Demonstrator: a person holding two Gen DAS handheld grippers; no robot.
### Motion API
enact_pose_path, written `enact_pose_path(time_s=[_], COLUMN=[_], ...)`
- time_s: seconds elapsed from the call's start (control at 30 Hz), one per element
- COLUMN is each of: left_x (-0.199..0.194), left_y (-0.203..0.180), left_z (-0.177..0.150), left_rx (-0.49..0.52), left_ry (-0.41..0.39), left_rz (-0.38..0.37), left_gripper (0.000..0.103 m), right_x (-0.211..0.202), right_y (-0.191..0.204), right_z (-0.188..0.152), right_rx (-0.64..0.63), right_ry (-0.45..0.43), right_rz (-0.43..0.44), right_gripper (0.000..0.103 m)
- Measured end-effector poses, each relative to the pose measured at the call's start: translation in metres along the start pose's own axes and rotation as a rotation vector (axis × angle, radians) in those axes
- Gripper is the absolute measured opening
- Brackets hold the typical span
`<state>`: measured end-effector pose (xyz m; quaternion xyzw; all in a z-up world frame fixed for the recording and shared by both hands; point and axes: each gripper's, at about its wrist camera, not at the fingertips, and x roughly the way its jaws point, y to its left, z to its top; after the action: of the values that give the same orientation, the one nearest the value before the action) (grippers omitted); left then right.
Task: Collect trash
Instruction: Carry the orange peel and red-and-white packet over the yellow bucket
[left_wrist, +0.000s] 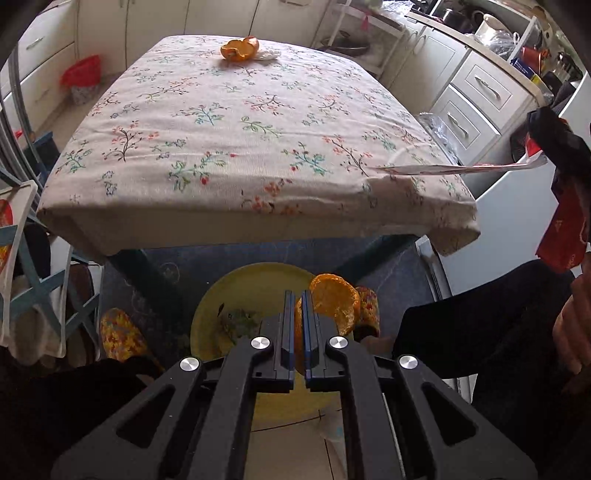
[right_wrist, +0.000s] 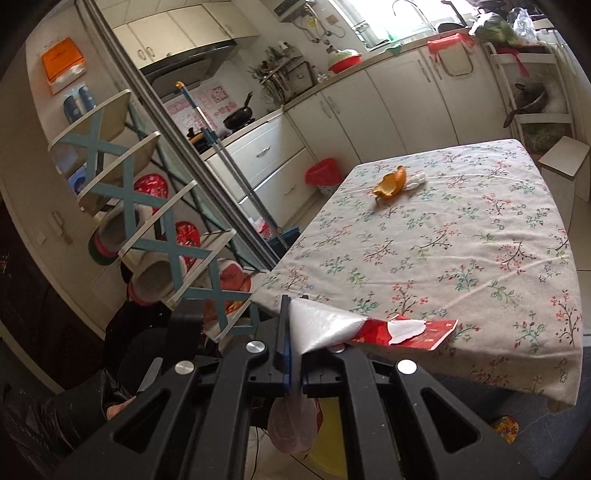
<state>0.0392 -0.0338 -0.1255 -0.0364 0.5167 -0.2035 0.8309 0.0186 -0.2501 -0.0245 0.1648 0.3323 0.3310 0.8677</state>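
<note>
In the left wrist view my left gripper (left_wrist: 298, 295) is shut on a piece of orange peel (left_wrist: 334, 301). It hangs over a round yellow bin (left_wrist: 258, 284) on the floor, just below the near table edge. My right gripper (right_wrist: 295, 306) is shut on a white and red wrapper (right_wrist: 373, 326), which covers its right finger. That wrapper (left_wrist: 461, 169) juts over the table's near right corner. Another orange peel (left_wrist: 239, 48) (right_wrist: 391, 182) and a crumpled white tissue (left_wrist: 267, 55) (right_wrist: 415, 181) lie together at the table's far end.
A floral tablecloth (left_wrist: 240, 129) covers the table. A red-lined waste basket (left_wrist: 81, 79) (right_wrist: 324, 173) stands by the cabinets. A person's patterned slippers (left_wrist: 118, 336) flank the yellow bin. A blue and white rack (right_wrist: 147, 206) with slippers stands left of the table.
</note>
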Motion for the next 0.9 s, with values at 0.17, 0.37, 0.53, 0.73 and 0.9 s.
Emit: enact_pose_path(time_s=[0.17, 0.37, 0.53, 0.73, 0.9], left_x=[0.000, 0.002, 0.004, 0.009, 0.016], left_y=[-0.005, -0.005, -0.006, -0.007, -0.003], left_z=[-0.006, -0.009, -0.010, -0.011, -0.014], left_rx=[0.025, 0.037, 0.047, 0.056, 0.052], left_ry=[0.004, 0.018, 0.026, 0.042, 0.080], left_rz=[0.014, 0.028, 0.035, 0.045, 0.057], left_gripper=[0.003, 0.003, 0.003, 0.003, 0.003], right_x=[-0.002, 0.004, 0.010, 0.025, 0.040], right_y=[0.017, 0.030, 0.034, 0.038, 0.039], right_z=[-0.011, -0.018, -0.022, -0.031, -0.043], right_rx=[-0.044, -0.088, -0.100, -0.113, -0.137], right_ry=[0.012, 0.045, 0.077, 0.160, 0.259], right_rz=[0.055, 0.109, 0.127, 0.122, 0.084], right_gripper=[0.005, 0.005, 0.005, 0.005, 0.005])
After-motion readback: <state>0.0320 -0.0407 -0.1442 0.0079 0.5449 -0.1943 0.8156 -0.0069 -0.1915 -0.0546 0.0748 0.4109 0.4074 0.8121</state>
